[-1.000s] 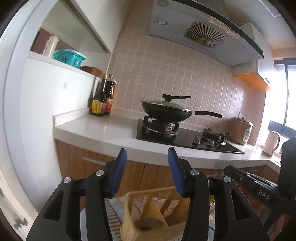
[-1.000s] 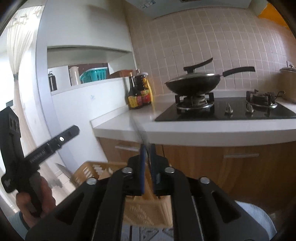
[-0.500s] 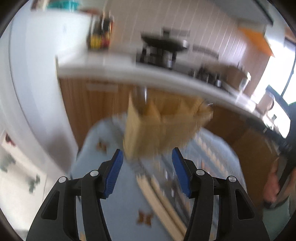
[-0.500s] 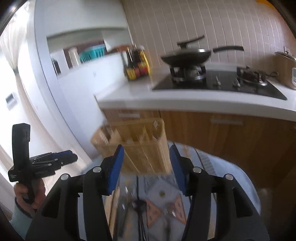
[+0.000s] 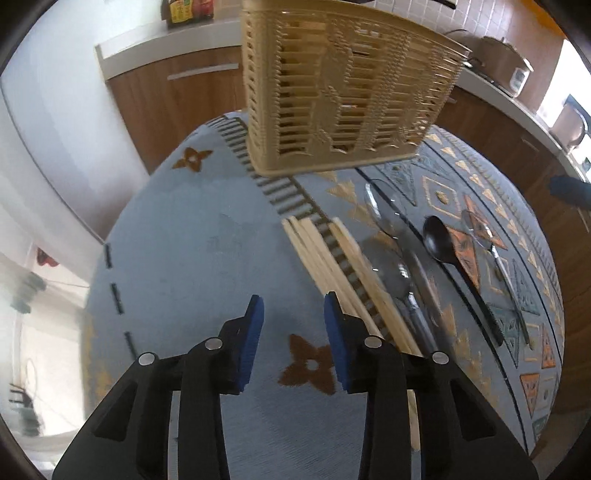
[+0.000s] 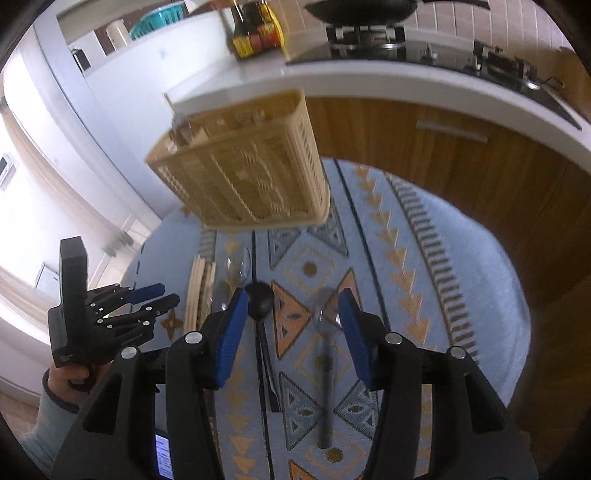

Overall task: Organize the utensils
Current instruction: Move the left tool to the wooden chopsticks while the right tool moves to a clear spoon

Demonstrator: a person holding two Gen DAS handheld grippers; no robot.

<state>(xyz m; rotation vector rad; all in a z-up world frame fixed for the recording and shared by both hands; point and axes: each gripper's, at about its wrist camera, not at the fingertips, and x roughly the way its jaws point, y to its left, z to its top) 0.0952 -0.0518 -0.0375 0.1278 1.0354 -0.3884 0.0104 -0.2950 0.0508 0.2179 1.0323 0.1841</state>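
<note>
A tan slotted utensil basket stands at the far end of a round table with a blue patterned cloth. Wooden chopsticks, a metal spoon, a black spoon and a clear-bowled spoon lie in a row in front of it. My left gripper is open and empty, just left of the chopsticks. My right gripper is open and empty above the black and clear spoons.
A wooden cabinet with a white counter runs behind the table, with sauce bottles and a gas hob on it. A white wall lies left. The left gripper also shows in the right wrist view.
Both grippers have tilted down from the kitchen counter to the table. My right gripper, shut a second ago, has opened wide. The utensils on the cloth have come into view.
</note>
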